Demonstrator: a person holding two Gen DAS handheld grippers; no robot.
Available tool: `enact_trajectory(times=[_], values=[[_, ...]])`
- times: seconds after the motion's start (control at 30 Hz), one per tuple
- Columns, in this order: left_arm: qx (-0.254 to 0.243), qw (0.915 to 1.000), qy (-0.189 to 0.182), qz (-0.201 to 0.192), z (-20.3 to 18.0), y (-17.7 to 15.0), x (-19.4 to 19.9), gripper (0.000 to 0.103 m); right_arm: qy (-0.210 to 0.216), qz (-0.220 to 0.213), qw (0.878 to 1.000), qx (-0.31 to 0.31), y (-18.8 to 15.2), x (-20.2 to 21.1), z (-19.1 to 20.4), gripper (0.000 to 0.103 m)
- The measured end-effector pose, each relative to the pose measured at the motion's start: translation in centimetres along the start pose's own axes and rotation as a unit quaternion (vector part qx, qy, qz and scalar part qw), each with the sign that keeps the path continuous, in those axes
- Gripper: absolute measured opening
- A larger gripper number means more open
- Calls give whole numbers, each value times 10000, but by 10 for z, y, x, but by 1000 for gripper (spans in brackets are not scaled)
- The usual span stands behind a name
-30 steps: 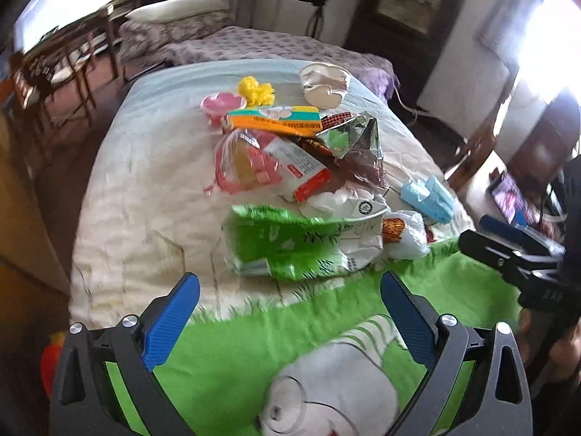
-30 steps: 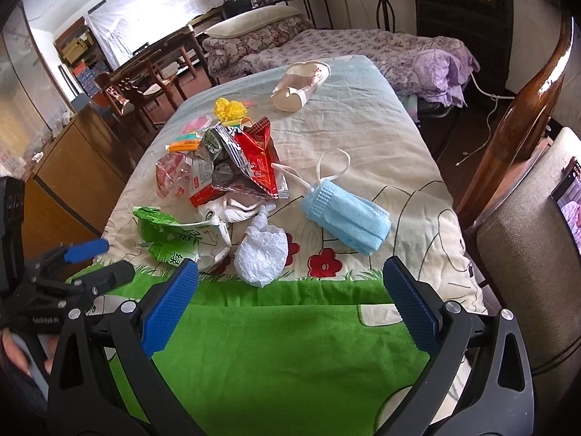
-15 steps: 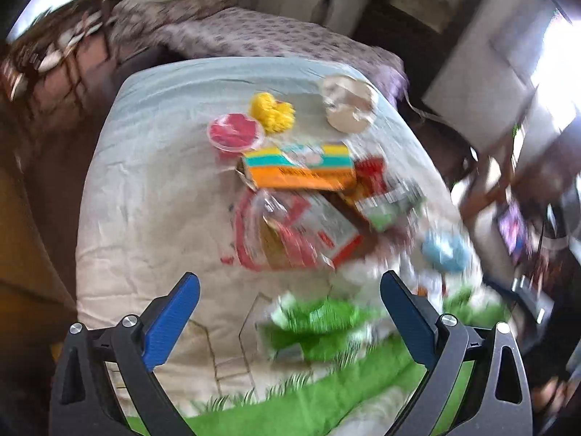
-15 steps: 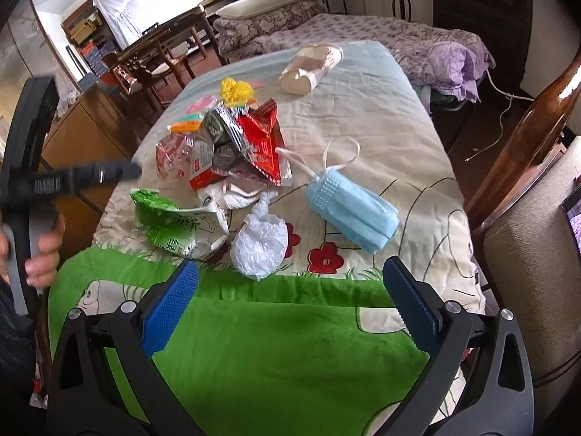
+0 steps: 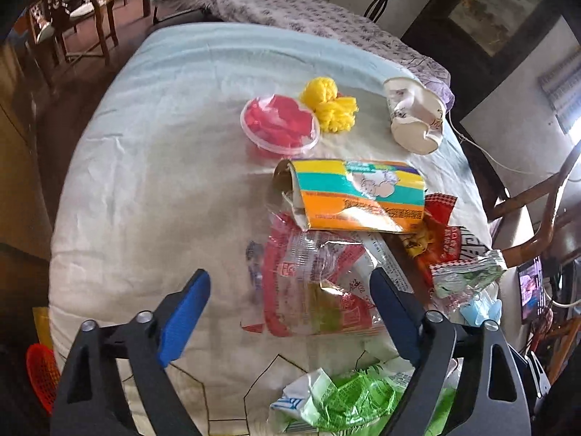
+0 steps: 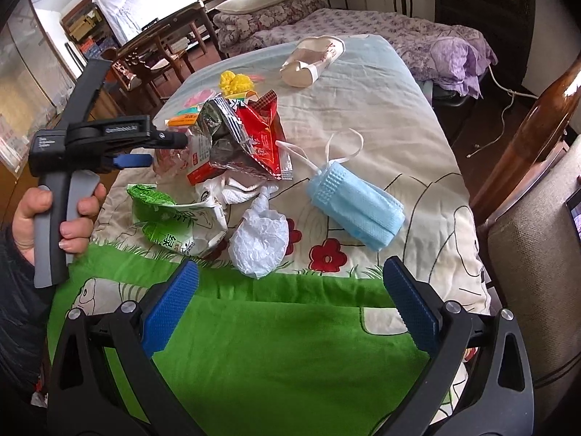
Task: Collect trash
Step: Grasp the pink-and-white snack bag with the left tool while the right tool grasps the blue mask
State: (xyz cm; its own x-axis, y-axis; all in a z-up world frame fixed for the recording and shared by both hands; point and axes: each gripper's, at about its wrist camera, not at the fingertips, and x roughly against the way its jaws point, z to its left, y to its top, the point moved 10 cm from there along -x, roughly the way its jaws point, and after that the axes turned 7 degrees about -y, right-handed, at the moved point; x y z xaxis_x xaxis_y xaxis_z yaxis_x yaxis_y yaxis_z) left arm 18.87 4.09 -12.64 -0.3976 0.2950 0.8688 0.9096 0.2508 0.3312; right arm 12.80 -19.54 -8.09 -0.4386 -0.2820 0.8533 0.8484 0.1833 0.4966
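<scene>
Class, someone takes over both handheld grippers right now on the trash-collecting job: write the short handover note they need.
Left gripper: empty, jaws closing, above the clear red-printed wrapper; no pad presses on it.
Right gripper: open, empty, over the green cloth, near the white crumpled bag.
On the bedspread: green wrapper, blue face mask, red foil packet, orange carton, pink-filled lid, yellow ball, crushed paper cup.
Done: nothing visibly collected.
Left: all pieces; no bin is identifiable.
</scene>
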Motion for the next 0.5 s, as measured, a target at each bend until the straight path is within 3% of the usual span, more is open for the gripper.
enact_trajectory(times=[0.07, 0.13, 0.17, 0.27, 0.5], values=[[28, 10000, -74, 42, -1, -3, -3, 76, -1, -8, 10000, -10, 0, 0, 0, 98], [2, 9998, -200, 37, -5, -7, -5, 53, 4, -5, 10000, -28, 1, 0, 0, 98], [-11, 9997, -225, 27, -6, -7, -5, 49, 7, -6, 10000, -35, 1, 0, -1, 98], [-4, 9995, -306, -76, -6, -11, 1, 44, 23, -9, 10000, -45, 1, 0, -1, 98], [193, 9961, -626, -597, -4, -26, 35, 44, 165, 13, 9996, -221, 11, 7, -14, 98]])
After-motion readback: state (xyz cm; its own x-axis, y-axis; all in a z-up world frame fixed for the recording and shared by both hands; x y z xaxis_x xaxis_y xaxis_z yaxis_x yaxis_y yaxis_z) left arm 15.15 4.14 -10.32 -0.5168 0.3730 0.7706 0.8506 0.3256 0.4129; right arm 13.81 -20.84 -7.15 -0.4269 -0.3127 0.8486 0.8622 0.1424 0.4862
